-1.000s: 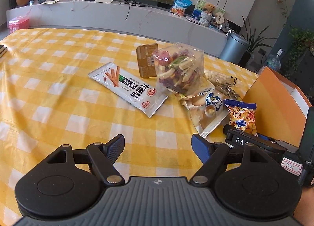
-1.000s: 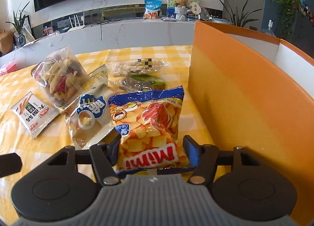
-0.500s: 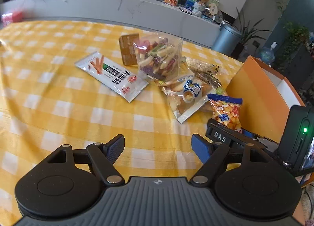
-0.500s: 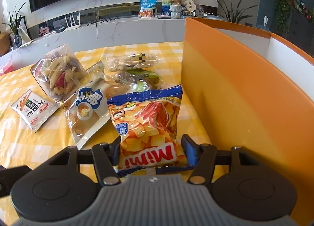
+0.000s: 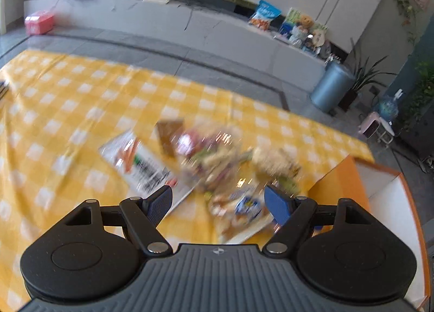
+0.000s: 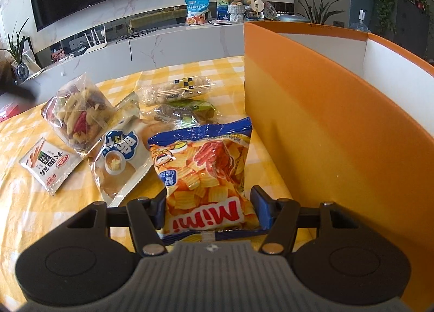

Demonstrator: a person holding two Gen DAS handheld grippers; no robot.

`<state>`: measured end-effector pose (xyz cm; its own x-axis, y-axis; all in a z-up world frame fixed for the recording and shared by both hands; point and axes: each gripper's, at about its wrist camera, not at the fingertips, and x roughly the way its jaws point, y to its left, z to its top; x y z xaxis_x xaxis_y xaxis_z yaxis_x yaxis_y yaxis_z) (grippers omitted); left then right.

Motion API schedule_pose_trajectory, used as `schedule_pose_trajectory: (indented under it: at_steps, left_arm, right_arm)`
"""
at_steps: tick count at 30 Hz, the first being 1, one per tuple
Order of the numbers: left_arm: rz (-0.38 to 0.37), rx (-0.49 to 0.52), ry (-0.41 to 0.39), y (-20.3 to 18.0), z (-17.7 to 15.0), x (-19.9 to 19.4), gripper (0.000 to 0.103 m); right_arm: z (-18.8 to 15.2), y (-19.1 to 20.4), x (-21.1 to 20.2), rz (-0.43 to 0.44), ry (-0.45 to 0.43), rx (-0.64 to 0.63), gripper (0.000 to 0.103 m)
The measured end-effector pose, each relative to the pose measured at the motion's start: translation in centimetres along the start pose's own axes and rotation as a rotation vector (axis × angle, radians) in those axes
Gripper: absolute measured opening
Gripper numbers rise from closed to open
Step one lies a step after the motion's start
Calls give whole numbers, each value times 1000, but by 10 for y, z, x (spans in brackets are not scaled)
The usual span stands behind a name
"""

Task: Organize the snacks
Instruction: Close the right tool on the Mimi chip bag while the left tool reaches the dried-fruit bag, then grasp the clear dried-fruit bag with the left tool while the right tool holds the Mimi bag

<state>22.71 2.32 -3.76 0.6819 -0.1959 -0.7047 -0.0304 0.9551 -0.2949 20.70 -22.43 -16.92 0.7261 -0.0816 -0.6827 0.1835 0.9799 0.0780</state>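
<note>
One orange box (image 6: 325,111), interior hidden; Mimi chip bag (image 6: 206,176) just beside

The orange box wall (image 6: 325,122) blocks the right; bare checked tablecloth (image 5: 67,111) lies open left.

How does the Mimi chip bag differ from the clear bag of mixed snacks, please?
The Mimi chip bag is opaque, printed orange and blue; the clear bag of mixed snacks shows its contents. The chip bag sits between the right gripper fingers, beside the orange box; the clear bag lies farther off, untouched. The chip bag lies flat; the clear bag stands puffed up. Both rest on the yellow checked tablecloth.
</note>
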Motion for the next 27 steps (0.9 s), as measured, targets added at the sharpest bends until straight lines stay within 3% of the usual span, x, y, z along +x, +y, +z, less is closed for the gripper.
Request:
schedule_pose_trajectory:
  at_steps: [3, 8, 14, 17, 21, 24, 27]
  left_arm:
    - [4, 29, -9, -15, 22, 9, 91]
    - [22, -71, 103, -11, 52, 46, 91]
    - [201, -226, 238, 13, 75, 89, 91]
    - [257, -238, 304, 16, 78, 108, 92]
    - [274, -297, 326, 18, 76, 120, 95]
    - [295, -269, 330, 11, 74, 127, 101]
    - [256, -279, 422, 9, 69, 145, 102]
  right_arm:
    - [-1, 0, 0, -3, -3, -7, 60]
    - [-1, 0, 1, -2, -4, 1, 60]
    - [-1, -1, 0, -2, -2, 2, 60]
    - [-1, -1, 0, 1, -1, -2, 60]
    - [0, -2, -1, 6, 2, 5, 60]
    - [0, -2, -1, 6, 3, 7, 60]
    - [0, -2, 0, 7, 3, 8, 60]
